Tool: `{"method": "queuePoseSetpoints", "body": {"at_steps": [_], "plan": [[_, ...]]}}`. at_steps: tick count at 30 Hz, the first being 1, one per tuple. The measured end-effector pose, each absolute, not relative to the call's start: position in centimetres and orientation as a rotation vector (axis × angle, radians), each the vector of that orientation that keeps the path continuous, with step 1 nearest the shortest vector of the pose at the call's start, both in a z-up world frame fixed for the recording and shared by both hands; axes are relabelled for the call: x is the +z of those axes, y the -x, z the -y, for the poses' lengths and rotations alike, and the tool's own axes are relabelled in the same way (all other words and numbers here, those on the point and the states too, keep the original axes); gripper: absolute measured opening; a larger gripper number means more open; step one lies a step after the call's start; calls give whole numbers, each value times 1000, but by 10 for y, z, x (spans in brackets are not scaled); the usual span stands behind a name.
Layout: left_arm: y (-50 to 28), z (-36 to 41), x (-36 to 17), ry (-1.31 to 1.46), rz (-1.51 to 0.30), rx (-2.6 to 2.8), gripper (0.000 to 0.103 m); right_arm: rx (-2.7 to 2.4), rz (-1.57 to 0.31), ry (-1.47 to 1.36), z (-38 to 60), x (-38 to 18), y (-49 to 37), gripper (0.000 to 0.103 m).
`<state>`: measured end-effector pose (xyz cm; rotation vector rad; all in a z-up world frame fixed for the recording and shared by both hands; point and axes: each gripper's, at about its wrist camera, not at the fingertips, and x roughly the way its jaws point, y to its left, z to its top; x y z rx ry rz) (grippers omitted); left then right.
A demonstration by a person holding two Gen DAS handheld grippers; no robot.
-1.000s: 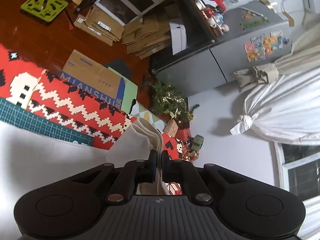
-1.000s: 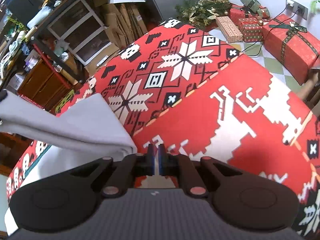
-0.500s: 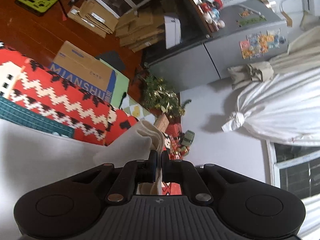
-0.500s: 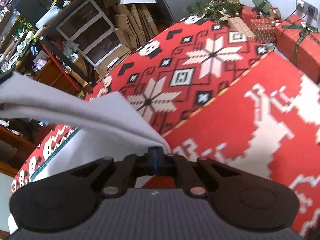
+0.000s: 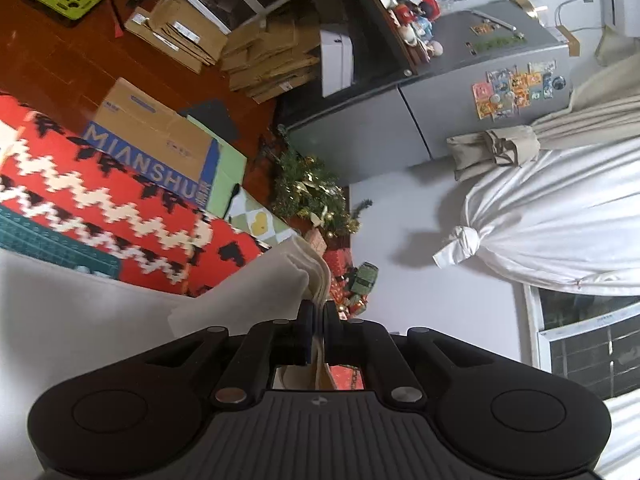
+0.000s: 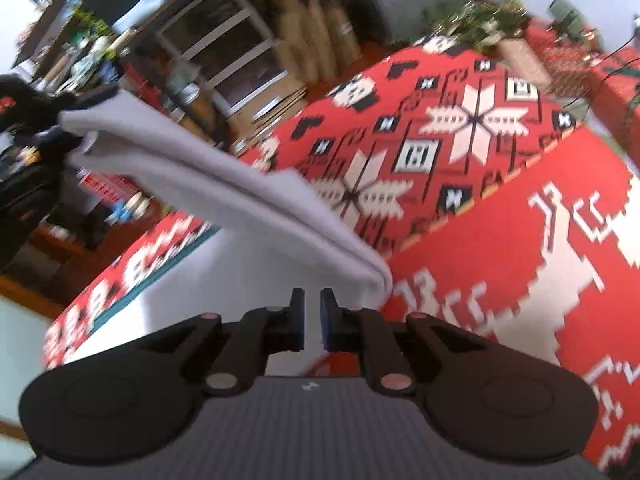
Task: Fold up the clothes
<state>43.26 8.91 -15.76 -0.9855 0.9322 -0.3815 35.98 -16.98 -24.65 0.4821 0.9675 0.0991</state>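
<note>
Left gripper (image 5: 315,312) is clamped tight on a bunched edge of the white garment (image 6: 208,172), cloth pinched right between its fingers and lifted off the red patterned cover (image 6: 500,216). Right gripper (image 6: 308,300) is opening, a narrow gap showing, nothing between its fingers; the garment's folded corner hangs just beside its right finger (image 6: 329,312), draping towards the cover's near edge.
</note>
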Motion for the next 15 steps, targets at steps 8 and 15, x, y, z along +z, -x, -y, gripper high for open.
{"method": "queuePoseSetpoints", "body": {"at_steps": [8, 15], "plan": [[-468, -28, -155, 880, -978, -583, 3, -152, -1017, -361, 197, -248, -351, 11], [-475, -14, -150, 815, -990, -648, 3, 70, -967, -413, 196, -241, -354, 13]]}}
